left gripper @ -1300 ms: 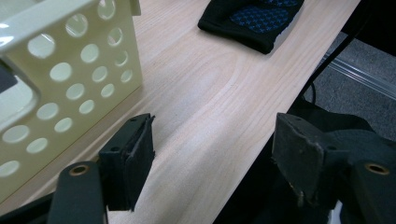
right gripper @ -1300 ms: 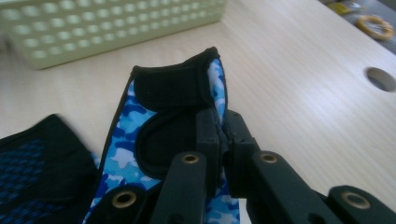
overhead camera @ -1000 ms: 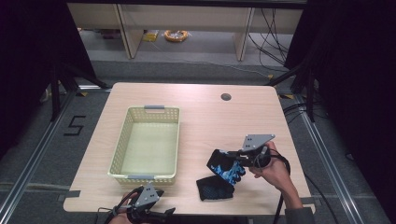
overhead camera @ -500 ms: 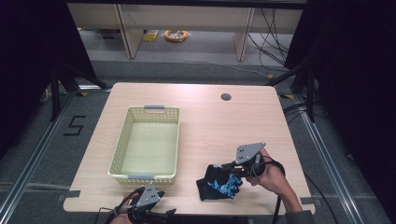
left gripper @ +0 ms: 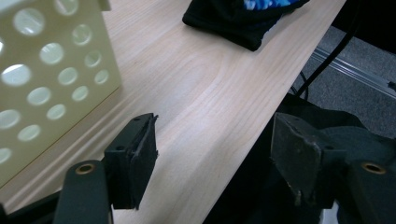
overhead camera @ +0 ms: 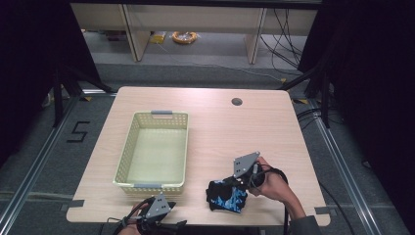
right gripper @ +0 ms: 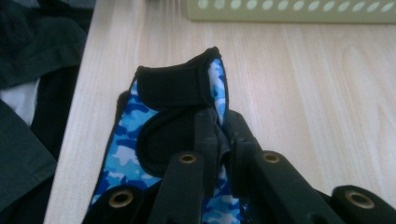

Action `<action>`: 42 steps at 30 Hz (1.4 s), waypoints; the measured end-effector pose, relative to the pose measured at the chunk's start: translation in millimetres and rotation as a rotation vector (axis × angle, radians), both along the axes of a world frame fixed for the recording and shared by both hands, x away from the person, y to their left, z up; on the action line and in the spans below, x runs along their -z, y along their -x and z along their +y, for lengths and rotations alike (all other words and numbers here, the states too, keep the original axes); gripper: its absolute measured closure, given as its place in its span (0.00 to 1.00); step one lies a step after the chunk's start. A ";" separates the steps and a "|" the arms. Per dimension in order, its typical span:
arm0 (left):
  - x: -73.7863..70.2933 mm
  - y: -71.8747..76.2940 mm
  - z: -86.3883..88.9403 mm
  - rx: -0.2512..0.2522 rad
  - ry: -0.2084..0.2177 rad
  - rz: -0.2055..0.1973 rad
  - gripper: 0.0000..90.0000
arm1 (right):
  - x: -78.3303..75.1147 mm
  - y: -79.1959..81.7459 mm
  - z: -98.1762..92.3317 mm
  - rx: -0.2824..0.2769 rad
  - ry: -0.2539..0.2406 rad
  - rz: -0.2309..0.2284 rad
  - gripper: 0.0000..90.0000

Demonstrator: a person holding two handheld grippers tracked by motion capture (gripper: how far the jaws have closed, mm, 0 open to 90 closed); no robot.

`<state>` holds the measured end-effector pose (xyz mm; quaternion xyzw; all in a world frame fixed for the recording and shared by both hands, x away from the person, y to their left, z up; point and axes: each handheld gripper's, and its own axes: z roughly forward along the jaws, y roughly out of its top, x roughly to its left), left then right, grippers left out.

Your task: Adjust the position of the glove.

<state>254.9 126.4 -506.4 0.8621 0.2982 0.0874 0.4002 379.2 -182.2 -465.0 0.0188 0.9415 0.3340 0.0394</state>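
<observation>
Now, right gripper [overhead camera: 234, 187]: pinching the cloth [overhead camera: 226, 197]
Cloth: on the worktop [overhead camera: 220, 132], at 3 o'clock from the basket [overhead camera: 154, 147]
Left gripper [left gripper: 215, 163]: spread, holding nothing, at the worktop's 6 o'clock edge

In the high view the left gripper [overhead camera: 155, 215] sat at the bottom edge, and the hand behind it was mostly cut off there. The right gripper [overhead camera: 238, 185] had its jaw tips hidden against the black-and-blue camouflage cloth [overhead camera: 226, 196] — the grey plate covered the rest. In the right gripper view the pinched fold of cloth [right gripper: 180, 100] vanished between the closed jaws, and its lower part ran off the bottom edge. In the left gripper view the cloth [left gripper: 233, 21] was cropped by the top edge, and the basket [left gripper: 51, 74] by the left — only one perforated corner showed. The round dark thing [overhead camera: 237, 102] near the table's far edge was too small to identify.
</observation>
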 end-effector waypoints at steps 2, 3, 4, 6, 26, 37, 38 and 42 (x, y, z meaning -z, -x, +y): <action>0.6 -0.2 -5.7 0.014 0.007 0.000 0.36 | 2.8 -0.5 2.0 0.006 0.027 0.007 0.95; 0.6 -0.2 -5.7 0.014 0.007 0.000 0.36 | 2.8 -0.5 2.0 0.006 0.027 0.007 0.95; -0.3 -0.5 -9.1 0.025 0.000 -0.008 0.37 | 5.0 -2.9 3.3 -0.010 0.025 -0.014 0.94; 1.1 -1.1 -14.1 0.028 0.012 -0.001 0.37 | 7.4 -3.4 3.6 -0.011 0.030 -0.012 0.94; -11.9 -15.1 -48.4 0.073 0.043 -0.048 0.43 | -2.6 13.8 -14.1 0.267 -0.020 0.017 0.71; -15.1 -27.0 -60.6 0.103 0.018 -0.042 0.53 | 8.1 74.4 -52.8 0.546 -0.034 0.069 0.78; -14.4 -28.5 -63.4 0.103 0.015 -0.029 0.53 | 9.9 76.7 -55.2 0.559 -0.051 0.057 0.79; -13.6 -31.0 -71.4 0.106 0.010 -0.029 0.55 | 10.9 76.3 -54.7 0.584 -0.082 0.030 0.80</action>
